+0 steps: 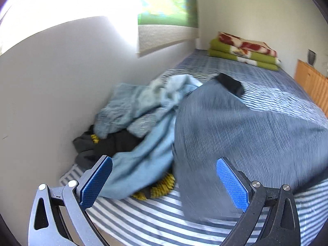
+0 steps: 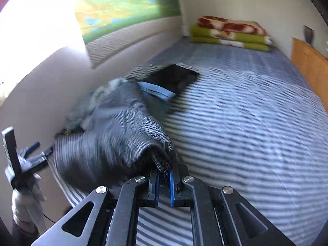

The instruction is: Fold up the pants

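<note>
While the right gripper [image 2: 164, 181] has its jaws drawn narrow onto a bunched edge of the grey woven pants [image 2: 114, 135], the left gripper [image 1: 164, 182] has its jaws spread wide with nothing between the blue pads [image 1: 96, 182]. From the right jaws the pants run forward and to the left, a draped mass whose long axis heads away toward a black folded item [image 2: 174, 78] and a light blue band [image 2: 155, 91] lying at the far end. Seen from the left wrist, the same grey fabric [image 1: 235, 135] rises ahead and to the right of the open jaws, its near lower edge passing just beside the right-hand pad, while the space straight between the pads shows only the striped bedsheet [image 1: 143, 221].

Left of the pants and ahead of the left jaws lies a heap of other laundry: a light blue garment [image 1: 143, 143], a dark garment [image 1: 114, 143] with yellow trim, and something yellow tucked under the blue cloth. Both views are motion-blurred, so fine seams cannot be made out, nor which part of the pants is pinched.

As a judgement, the fold turns on the free edge: it lies to the right of the left jaws, nearer that gripper than any other part, so the left hand would have to shift rightward to take a second hold opposite the right one, clear of the blue garment
</note>
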Motion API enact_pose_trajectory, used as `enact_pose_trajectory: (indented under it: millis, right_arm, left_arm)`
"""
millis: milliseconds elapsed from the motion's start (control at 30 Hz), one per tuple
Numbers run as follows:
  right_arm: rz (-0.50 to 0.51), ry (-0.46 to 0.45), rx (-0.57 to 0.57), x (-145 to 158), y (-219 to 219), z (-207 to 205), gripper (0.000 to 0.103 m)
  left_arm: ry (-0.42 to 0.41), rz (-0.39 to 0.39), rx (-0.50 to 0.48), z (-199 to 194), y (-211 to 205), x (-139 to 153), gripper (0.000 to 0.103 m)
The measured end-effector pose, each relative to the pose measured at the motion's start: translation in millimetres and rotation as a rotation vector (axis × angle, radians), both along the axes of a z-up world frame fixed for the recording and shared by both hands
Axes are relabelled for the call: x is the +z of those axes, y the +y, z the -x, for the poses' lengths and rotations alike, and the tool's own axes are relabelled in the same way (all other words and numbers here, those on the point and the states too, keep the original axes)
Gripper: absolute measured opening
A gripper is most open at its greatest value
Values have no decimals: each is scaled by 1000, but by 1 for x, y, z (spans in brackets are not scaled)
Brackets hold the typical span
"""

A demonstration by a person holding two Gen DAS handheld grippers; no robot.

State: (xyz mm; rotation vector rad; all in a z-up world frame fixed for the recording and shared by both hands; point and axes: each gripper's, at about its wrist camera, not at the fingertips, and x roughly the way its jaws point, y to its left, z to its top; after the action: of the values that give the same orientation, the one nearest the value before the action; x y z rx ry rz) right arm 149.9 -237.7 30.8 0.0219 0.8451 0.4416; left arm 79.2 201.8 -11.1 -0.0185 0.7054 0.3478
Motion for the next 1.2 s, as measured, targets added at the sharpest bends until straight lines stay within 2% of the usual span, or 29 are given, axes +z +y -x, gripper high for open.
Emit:
enact_pose_trajectory:
  millis: [133,200,367,467,533,700,767,933,1033,1200]
  right_arm:
    - [56,74,-120,-38,-71,16,6]
    - [46,131,-171,-59,-100,17,6]
    - [97,221,-200,-104,-133,14,12]
    - [159,201,-186,-108,-132,22,25]
    - [194,179,-176,-105,-131,30,38]
    - [223,128,-193,-98,-143,56,39]
    - [204,119,-178,-90,-147,74,40]
    - [165,143,-84,-85,-132,109,51]
    - [199,181,-30,-100,-113,119,51]
    - [315,235,11,-143,-82,119,51]
  left_arm:
    - [33,-13,-80,-9,-42,-16,103]
    - [68,-13,-119,-15,-61,-29,103]
    - [183,16,-159,-28,-88,-67,103]
    - [239,-2,-157,-30,-88,-84,103]
    - [279,-4,-156,-29,-85,-94,103]
    - [317,1,-192,-8,-75,-106,103]
    - [327,-9,-228,4,-78,-109,103]
    - [360,-63,-320,27,-93,-125,103]
    - [383,-128,-330,30,-96,-138,101]
    - [425,-141,-329,21,-91,-156,98]
